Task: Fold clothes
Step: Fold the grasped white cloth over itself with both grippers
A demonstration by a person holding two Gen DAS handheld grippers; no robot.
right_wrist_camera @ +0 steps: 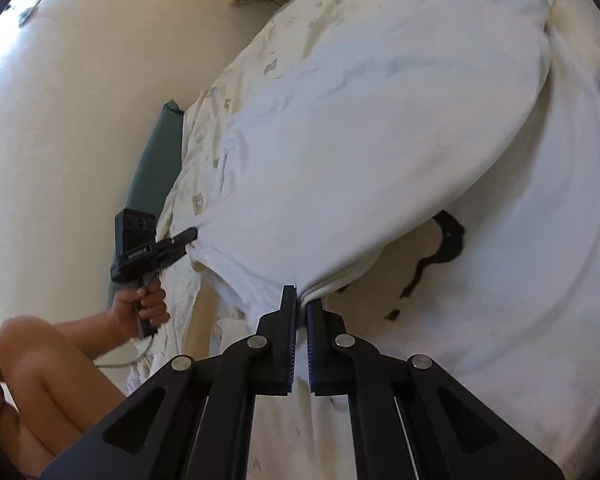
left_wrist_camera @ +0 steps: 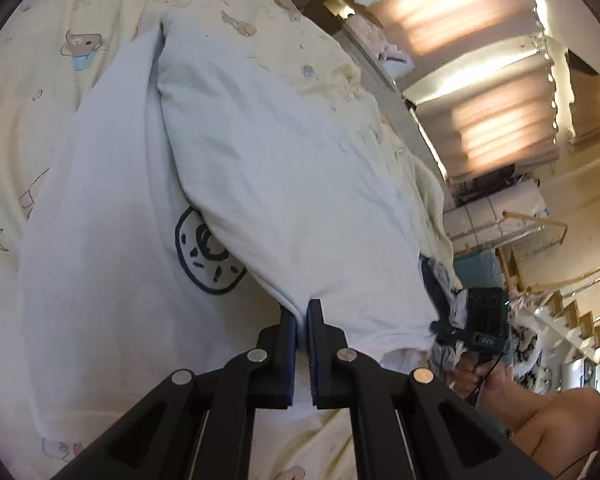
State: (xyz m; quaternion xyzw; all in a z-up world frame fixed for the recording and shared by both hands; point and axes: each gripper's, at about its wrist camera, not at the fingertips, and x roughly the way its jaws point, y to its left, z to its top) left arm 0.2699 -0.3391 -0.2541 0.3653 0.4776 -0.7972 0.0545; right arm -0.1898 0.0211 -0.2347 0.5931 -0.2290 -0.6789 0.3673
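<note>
Both tongs, left tongs and right tongs, pinch white shirt hem over bed; uneven pull could skew the fold.

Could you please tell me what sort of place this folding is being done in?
Most likely a bedroom at home. A white shirt is being folded on a bed sheet printed with cartoon bears, window blinds hang beside the bed, and a laundry rack stands further back.

White shirt — navy doughnut print; cream bedsheet — bear pattern.
</note>
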